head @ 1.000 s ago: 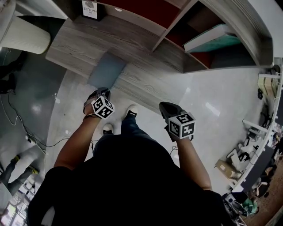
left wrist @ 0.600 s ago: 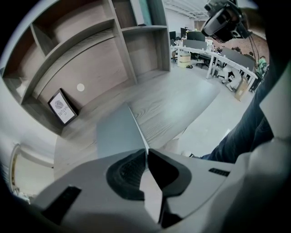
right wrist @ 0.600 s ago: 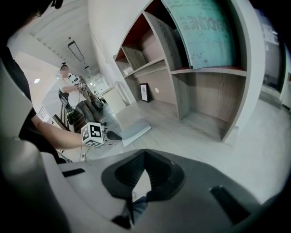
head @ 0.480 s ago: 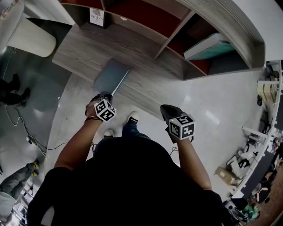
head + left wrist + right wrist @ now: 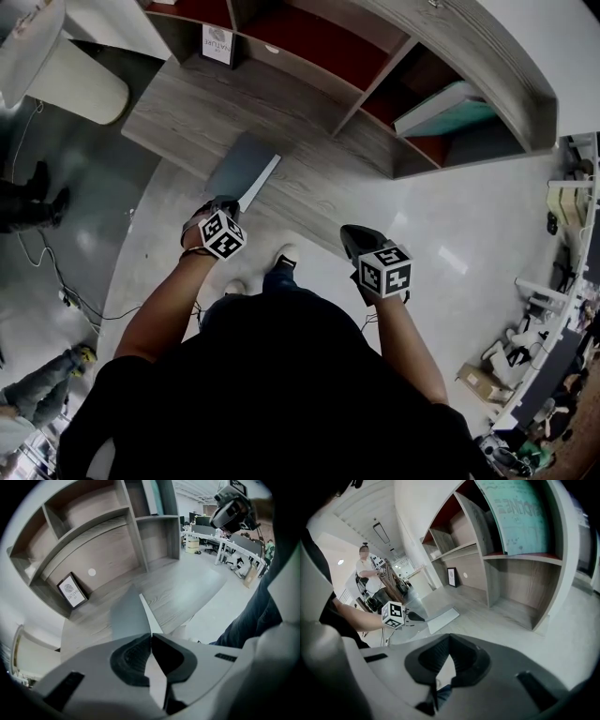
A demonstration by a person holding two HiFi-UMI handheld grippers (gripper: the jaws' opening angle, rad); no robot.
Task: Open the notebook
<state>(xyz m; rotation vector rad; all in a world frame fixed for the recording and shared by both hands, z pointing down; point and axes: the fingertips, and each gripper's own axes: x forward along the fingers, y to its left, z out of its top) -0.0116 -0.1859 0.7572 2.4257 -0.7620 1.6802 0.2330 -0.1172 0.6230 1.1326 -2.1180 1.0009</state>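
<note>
Grey wood-grain covers the desk [image 5: 202, 98], and the notebook [image 5: 242, 167] lies at its front edge, about midway along it. Its grey cover [image 5: 127, 616] is raised enough that a strip of white page [image 5: 266, 181] shows beside it. The left gripper [image 5: 151, 637] has jaws that have just been closing, and they now pinch the cover's near edge. The right gripper [image 5: 446, 638] hangs off the desk's front edge over the floor, its 2 jaws together with nothing in them. The step in hand looks like swinging the cover over. The spine is hard to make out here, but it probably runs along the long side away from the white strip. The move would go best if the pinched edge is carried up and round in an arc about that side. A straight pull toward the person could drag the whole notebook off the front edge. If it slides, the right gripper could press the pages down.
</note>
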